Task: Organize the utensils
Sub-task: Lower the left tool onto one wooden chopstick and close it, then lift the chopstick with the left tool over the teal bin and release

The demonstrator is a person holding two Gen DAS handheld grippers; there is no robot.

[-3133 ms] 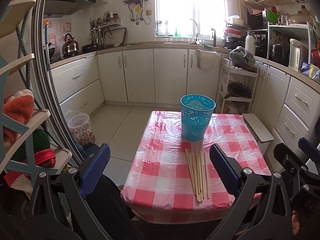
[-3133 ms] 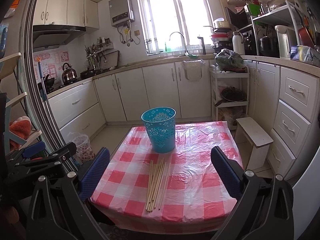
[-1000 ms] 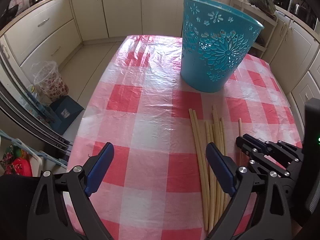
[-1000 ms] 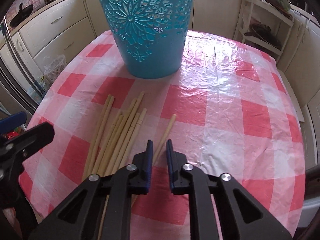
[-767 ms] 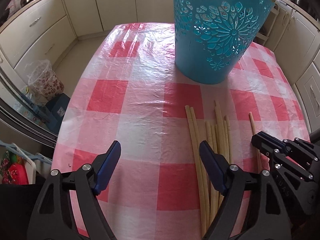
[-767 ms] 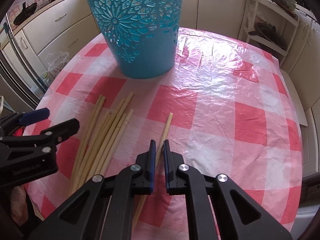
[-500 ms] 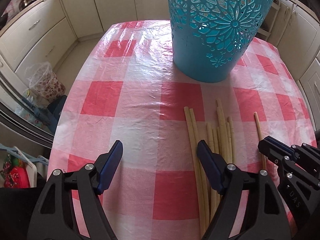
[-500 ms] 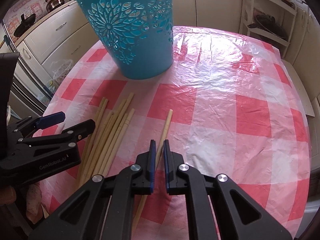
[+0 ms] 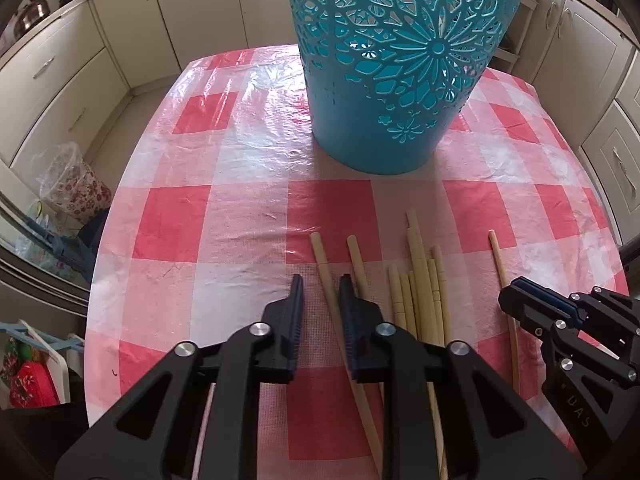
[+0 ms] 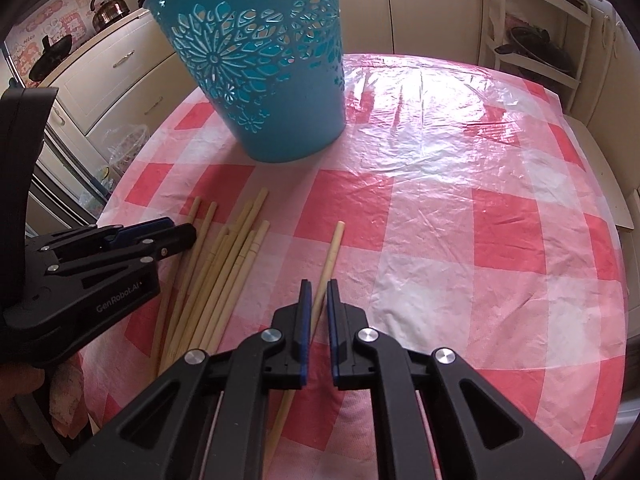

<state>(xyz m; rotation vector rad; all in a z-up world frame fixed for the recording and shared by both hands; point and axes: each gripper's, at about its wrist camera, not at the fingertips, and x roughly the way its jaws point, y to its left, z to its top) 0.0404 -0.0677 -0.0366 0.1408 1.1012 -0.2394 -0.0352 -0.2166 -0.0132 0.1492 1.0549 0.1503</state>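
Left tongs clamped on one chopstick, right tongs on a stray; thin grips, possibly off-centre, so either could pivot or slip short of the bin.

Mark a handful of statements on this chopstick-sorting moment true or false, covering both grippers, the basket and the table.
1. The left gripper has a chopstick between its jaws. True.
2. The right gripper is wide open. False: it is closed on the lone chopstick.
3. The blue basket lies on its side. False: it stands upright on the checked tablecloth.
4. Several chopsticks lie on the cloth between the two grippers. True.
5. Chopsticks already stand in the basket. False: none show there.
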